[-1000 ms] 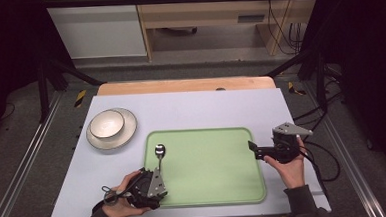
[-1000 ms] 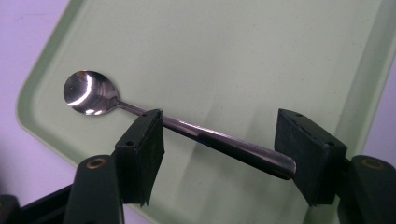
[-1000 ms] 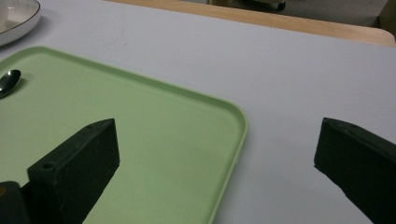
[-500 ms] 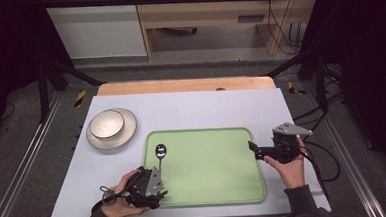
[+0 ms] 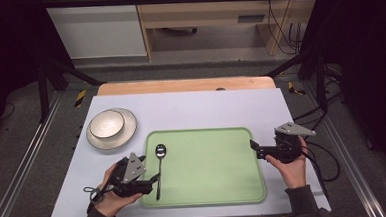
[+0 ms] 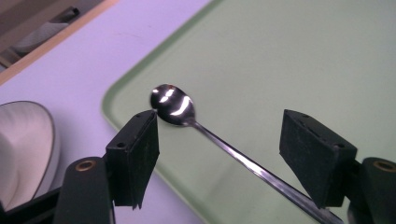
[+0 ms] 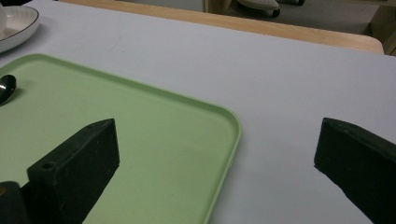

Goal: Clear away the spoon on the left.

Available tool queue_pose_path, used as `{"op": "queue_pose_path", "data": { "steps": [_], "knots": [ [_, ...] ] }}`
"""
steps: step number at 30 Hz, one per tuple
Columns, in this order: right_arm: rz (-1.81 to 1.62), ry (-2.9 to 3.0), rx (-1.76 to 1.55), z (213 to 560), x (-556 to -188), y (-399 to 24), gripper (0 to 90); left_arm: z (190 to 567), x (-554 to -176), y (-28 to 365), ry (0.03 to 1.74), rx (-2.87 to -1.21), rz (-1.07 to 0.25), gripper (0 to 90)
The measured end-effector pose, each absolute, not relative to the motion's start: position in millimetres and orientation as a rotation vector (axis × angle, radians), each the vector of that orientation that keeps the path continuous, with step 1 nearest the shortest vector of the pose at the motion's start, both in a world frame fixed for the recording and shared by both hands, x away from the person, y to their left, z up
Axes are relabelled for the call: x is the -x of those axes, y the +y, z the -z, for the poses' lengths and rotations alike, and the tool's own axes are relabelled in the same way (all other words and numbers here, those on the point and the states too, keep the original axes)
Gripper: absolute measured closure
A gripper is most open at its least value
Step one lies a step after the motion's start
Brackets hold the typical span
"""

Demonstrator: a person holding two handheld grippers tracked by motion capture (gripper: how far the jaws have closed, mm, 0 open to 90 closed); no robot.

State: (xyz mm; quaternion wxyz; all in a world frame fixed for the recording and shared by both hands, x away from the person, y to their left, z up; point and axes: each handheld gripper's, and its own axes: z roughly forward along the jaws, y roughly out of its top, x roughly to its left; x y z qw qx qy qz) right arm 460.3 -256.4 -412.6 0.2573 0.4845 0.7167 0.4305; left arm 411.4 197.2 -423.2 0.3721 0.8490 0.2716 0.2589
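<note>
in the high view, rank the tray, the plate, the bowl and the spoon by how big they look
Largest to smallest:
1. tray
2. plate
3. bowl, which sits on the plate, inside its rim
4. spoon, nearly as long as the plate is wide, but thin

Quick count: one green tray (image 5: 210,187) is laid out on the table (image 5: 191,106). One spoon (image 5: 160,165) is found on the tray, along its left edge. One bowl (image 5: 106,124) is stacked on one plate (image 5: 129,129), just past the tray's far left corner. Two grippers are seen, one (image 5: 152,180) at the tray's left edge, one (image 5: 254,149) at its right.
</note>
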Motion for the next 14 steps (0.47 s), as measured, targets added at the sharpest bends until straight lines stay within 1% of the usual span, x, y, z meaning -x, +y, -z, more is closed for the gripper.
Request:
{"op": "queue_pose_path", "data": {
  "steps": [4, 11, 14],
  "knots": [
    [-1.167, 1.936, -1.317, 411.9, -459.9, -257.2, 0.4, 420.2, -413.4, 209.3, 0.77, -2.083, -0.677, 28.5],
    [-1.162, 1.926, -1.316, 410.6, -459.2, -260.0, 0.4, 419.0, -417.5, 232.6, 0.899, -1.922, -0.657, 26.3],
    [-1.16, 1.922, -1.321, 410.3, -458.9, -261.8, 0.4, 419.5, -418.9, 241.2, 0.947, -1.874, -0.675, 25.7]
  ]
}}
